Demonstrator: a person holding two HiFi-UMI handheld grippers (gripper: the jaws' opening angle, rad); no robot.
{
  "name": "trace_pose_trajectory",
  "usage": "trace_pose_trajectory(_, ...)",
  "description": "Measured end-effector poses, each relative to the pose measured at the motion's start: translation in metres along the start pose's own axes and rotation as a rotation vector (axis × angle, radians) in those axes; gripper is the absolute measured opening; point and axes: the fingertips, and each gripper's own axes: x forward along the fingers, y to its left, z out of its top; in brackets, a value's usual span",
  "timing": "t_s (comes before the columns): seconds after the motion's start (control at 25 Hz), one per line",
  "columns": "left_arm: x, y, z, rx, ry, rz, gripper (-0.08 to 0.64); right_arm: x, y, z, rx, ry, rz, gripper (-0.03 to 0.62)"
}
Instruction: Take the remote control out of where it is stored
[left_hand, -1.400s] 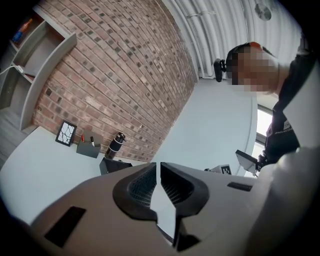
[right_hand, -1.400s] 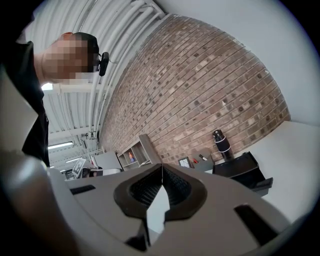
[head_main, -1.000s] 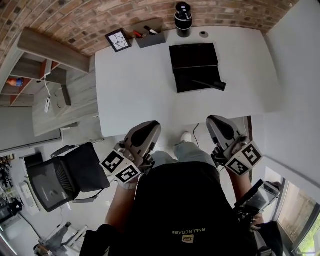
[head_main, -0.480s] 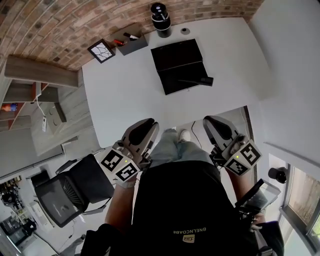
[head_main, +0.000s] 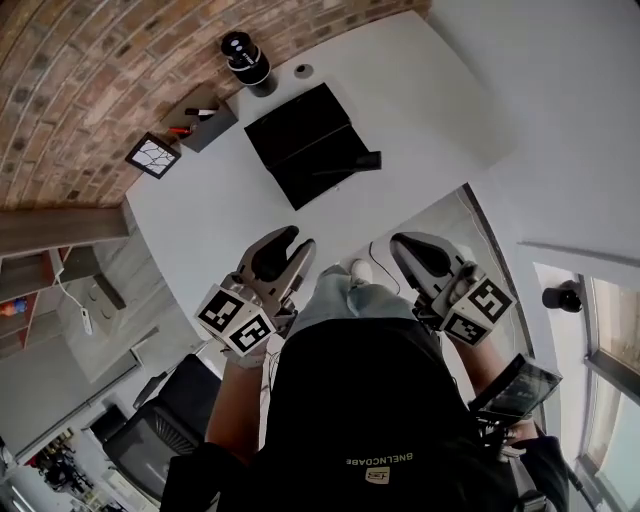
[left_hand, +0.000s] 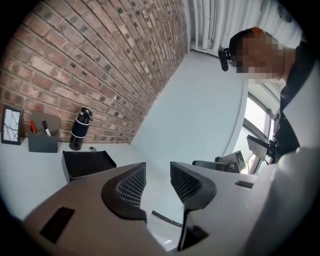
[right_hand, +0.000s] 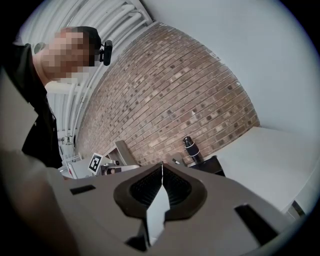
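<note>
remote control (head_main: 348, 164) lay across the near section of the black tray (head_main: 290, 125), toward the far side of the white table (head_main: 400, 100) — long axis roughly left-right, its right end poking past the tray's edge. both tongs hung at the near table edge, well apart from it. left gripper (head_main: 297, 240) jaws were opening, nothing between them; right gripper (head_main: 405, 243) was pressed closed, empty. the remote sat ahead, between the two — its overhanging end favoured the right one, i judged.
</note>
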Motion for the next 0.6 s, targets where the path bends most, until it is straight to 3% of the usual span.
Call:
trace_pose_trajectory(0.32,0.042,0.014,-0.002,0.056,0.082,-0.095,0.181,-0.011,-0.016,0.002,0.008,0.013,-0.111,0.006)
trace_pose_trajectory(0.6,0.083,0.029,-0.024,0.11,0.198,-0.141,0.27,-0.019,-0.023,-0.001,0.006,0.019,-0.193,0.006)
